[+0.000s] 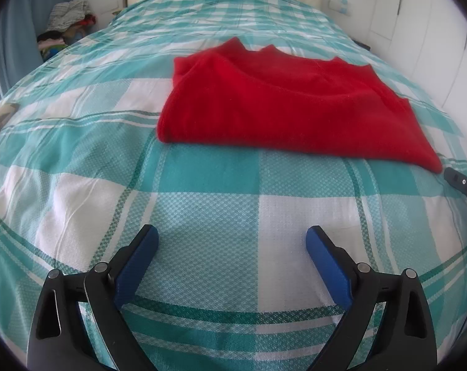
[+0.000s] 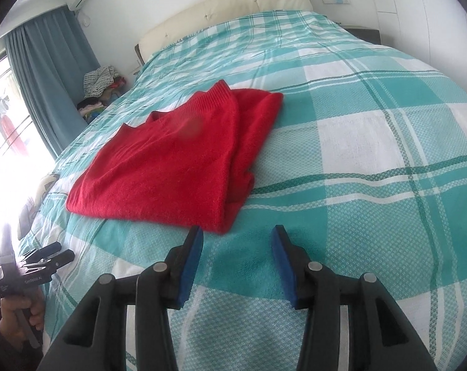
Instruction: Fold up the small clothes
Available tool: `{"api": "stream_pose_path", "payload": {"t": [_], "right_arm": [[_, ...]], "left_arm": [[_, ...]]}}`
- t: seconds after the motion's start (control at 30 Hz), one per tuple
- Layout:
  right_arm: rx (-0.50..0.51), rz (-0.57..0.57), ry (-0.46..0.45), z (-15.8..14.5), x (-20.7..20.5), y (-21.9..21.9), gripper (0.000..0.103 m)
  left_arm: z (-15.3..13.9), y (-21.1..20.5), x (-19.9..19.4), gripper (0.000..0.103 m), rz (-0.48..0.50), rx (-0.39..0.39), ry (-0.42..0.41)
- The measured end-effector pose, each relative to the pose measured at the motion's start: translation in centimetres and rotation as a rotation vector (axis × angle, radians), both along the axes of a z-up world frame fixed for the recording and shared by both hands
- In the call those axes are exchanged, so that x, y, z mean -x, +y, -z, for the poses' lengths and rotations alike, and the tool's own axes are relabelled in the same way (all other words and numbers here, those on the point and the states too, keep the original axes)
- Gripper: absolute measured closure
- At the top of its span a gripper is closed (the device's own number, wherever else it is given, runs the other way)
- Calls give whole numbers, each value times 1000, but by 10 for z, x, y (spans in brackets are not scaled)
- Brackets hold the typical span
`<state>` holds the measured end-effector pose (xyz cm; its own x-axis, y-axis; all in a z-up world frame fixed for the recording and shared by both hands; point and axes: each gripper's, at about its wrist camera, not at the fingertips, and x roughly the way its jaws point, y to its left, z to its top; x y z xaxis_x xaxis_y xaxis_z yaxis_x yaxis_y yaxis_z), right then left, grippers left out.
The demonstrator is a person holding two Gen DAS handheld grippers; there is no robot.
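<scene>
The red sweater (image 1: 283, 102) is seen lying folded on the checked bed (image 1: 202, 201). Both jaws are spread and empty: left gripper (image 1: 232, 241) held short of it, right gripper (image 2: 237, 238) just beside its near edge.

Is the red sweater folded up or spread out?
Folded. The red sweater lies on the bed as a neat rectangle, with layers showing along its edge.

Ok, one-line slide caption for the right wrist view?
Right gripper open and empty over the checked bedspread, just short of the folded red sweater.

bare bedspread (image 1: 208, 185) nearside, red sweater (image 1: 283, 105) beyond
</scene>
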<state>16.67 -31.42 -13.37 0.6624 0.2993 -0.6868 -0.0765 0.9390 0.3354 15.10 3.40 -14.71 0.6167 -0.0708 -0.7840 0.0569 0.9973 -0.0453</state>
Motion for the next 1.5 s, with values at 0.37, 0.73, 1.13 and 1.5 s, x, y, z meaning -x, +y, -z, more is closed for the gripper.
{"api": "stream_pose_path", "payload": {"t": [0.37, 0.73, 1.13, 1.5], "right_arm": [[-29, 2, 16, 3, -4, -3, 56], [-205, 24, 165, -10, -117, -27, 38], [-177, 42, 313, 1, -170, 24, 91], [-324, -114, 198, -81, -207, 174, 92]], "left_arm": [[2, 0, -1, 4, -6, -4, 0], [-17, 5, 9, 5, 14, 37, -35], [-47, 42, 14, 5, -36, 61, -73], [-51, 110, 6, 5, -207, 65, -73]]}}
